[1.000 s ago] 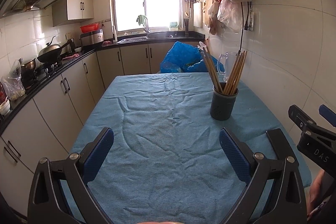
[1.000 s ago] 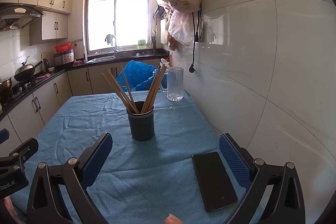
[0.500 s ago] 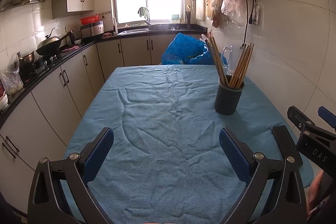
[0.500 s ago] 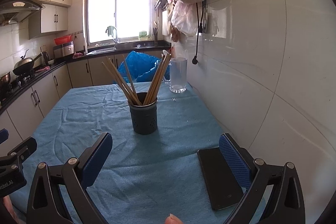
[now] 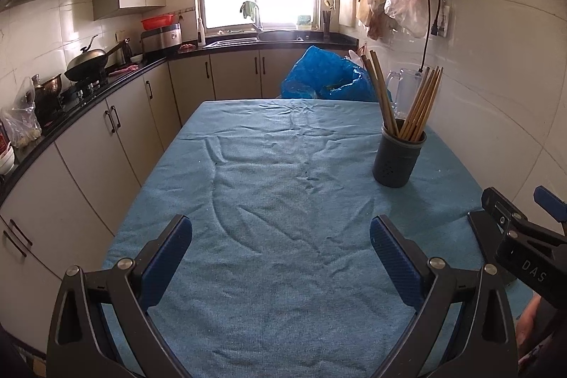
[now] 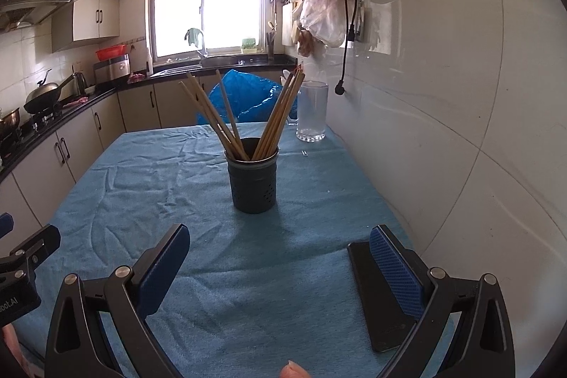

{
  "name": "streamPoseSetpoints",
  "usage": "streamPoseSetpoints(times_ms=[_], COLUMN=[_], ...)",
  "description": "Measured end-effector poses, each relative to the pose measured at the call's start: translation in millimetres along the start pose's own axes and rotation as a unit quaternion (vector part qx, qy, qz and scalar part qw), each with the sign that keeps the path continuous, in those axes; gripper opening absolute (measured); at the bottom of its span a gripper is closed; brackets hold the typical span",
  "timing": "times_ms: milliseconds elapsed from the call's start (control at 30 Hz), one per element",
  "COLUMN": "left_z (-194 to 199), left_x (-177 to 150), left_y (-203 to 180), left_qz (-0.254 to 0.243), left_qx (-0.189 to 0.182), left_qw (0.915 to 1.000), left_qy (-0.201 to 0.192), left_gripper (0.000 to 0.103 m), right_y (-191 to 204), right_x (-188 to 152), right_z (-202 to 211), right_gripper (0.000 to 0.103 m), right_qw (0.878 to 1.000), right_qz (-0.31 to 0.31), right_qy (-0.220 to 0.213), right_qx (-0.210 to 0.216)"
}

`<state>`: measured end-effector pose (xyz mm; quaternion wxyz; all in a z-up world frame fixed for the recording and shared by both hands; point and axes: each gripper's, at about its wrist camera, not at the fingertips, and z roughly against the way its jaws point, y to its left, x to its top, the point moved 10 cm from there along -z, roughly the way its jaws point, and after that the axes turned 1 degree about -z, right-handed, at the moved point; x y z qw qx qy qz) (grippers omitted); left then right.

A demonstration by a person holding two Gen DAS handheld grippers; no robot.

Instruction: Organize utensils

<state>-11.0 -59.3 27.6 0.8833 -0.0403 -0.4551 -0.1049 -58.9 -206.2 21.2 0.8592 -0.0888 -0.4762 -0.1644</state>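
A dark round utensil holder (image 6: 253, 179) stands upright on the blue tablecloth (image 6: 149, 186), with several wooden chopsticks (image 6: 280, 116) leaning out of it. It also shows in the left wrist view (image 5: 398, 158), at the right side of the table, with its chopsticks (image 5: 420, 103). My left gripper (image 5: 280, 255) is open and empty over the near part of the cloth. My right gripper (image 6: 280, 263) is open and empty, a short way in front of the holder. The right gripper's body shows at the right edge of the left wrist view (image 5: 521, 236).
A black phone (image 6: 381, 293) lies on the cloth under my right finger. A clear glass (image 6: 312, 110) stands at the far right by the tiled wall. A blue plastic bag (image 5: 326, 75) sits beyond the table's far edge. Cabinets and a stove run along the left.
Both grippers have moved forward and a little lower over the table, so the holder looks nearer. Both stay open and empty. Nothing on the table has moved.
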Motion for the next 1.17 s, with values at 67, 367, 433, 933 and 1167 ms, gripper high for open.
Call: streamPoseSetpoints(times_ms=[67, 367, 433, 933, 1167], left_z=[0.0, 1.3, 2.0, 2.9, -11.4], left_x=[-0.8, -1.6, -1.6, -2.0, -0.8], left_y=[-2.6, -10.6, -10.5, -11.0, 1.7], left_qz=[-0.005, -0.015, -0.015, -0.016, 0.003], left_qx=[-0.001, 0.000, 0.002, 0.006, 0.022], left_qw=[1.0000, 0.9999, 0.9999, 0.9998, 0.9997], left_qy=[0.001, 0.000, 0.000, 0.003, 0.006], left_gripper=[0.100, 0.100, 0.100, 0.100, 0.100], right_y=[-0.2, -3.4, -3.4, -2.2, 3.8], right_x=[-1.0, 0.1, -0.2, -3.9, -12.8], right_z=[-0.6, -1.4, -2.4, -12.2, -33.2], right_gripper=[0.103, 0.103, 0.103, 0.103, 0.103], right_qw=[1.000, 1.000, 1.000, 1.000, 0.999], right_qz=[-0.001, -0.012, -0.011, -0.011, -0.004], right_qy=[0.002, 0.004, 0.005, 0.019, 0.043], right_qx=[0.000, 0.004, 0.006, 0.010, 0.015])
